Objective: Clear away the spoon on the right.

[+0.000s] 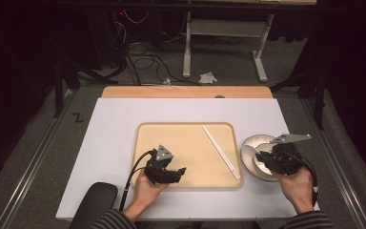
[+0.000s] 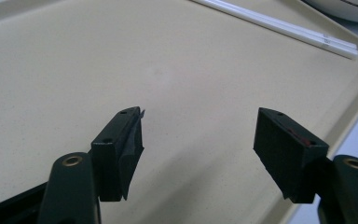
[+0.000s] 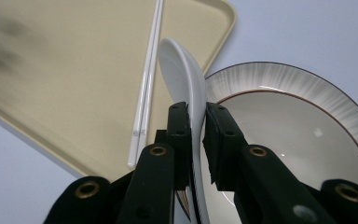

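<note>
White table [image 1: 109, 143] holds a tray [image 1: 145, 157] with chopsticks [image 1: 221, 151]; right gripper [image 3: 196, 121] pinches the spoon [image 3: 184, 77] over the bowl [image 3: 307, 121], lower right. Left gripper [image 2: 198, 140] gapes empty.

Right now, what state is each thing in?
Left claw: open, empty, over the tray.
Right claw: shut on the spoon, above the bowl.
Spoon: held on edge, off the table.
Chopsticks: lying together on the tray.
Tray: flat on the table.
Bowl: upright, beside the tray.
</note>
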A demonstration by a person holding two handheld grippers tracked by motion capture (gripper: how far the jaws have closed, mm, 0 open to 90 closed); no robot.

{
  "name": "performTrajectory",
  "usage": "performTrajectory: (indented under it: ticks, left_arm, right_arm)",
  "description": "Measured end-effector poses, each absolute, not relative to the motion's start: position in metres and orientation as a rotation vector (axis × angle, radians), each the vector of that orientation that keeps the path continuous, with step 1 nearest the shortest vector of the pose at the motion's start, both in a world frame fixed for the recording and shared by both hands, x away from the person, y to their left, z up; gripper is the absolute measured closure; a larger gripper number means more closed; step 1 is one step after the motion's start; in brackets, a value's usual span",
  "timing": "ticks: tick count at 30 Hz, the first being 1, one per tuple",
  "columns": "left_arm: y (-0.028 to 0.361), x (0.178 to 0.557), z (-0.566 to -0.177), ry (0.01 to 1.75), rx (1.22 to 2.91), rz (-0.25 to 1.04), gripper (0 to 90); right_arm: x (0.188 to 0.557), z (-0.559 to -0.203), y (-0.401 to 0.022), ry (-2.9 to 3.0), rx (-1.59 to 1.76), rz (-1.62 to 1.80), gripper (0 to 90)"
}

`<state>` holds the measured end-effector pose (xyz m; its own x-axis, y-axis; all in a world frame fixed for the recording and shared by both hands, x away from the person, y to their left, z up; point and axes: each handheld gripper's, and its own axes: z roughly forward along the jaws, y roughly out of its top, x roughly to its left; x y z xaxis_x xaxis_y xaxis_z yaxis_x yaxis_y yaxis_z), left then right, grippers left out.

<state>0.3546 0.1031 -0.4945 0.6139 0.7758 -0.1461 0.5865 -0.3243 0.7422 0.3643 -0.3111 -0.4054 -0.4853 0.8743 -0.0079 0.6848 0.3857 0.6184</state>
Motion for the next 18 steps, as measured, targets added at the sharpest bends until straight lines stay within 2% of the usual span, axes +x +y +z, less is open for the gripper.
performTrajectory:
  ticks: [9, 18]
  left_arm:
    - [0.097, 0.358, -0.494, 1.043, 2.054, 0.287, 33.0]
    - [0.100, 0.358, -0.492, 1.040, 2.038, 0.296, 32.9]
  right_arm:
    - [0.363, -0.398, -0.288, 2.322, 1.323, 0.835, 82.0]
    - [0.371, -0.408, -0.265, 2.357, 1.289, 0.837, 82.0]
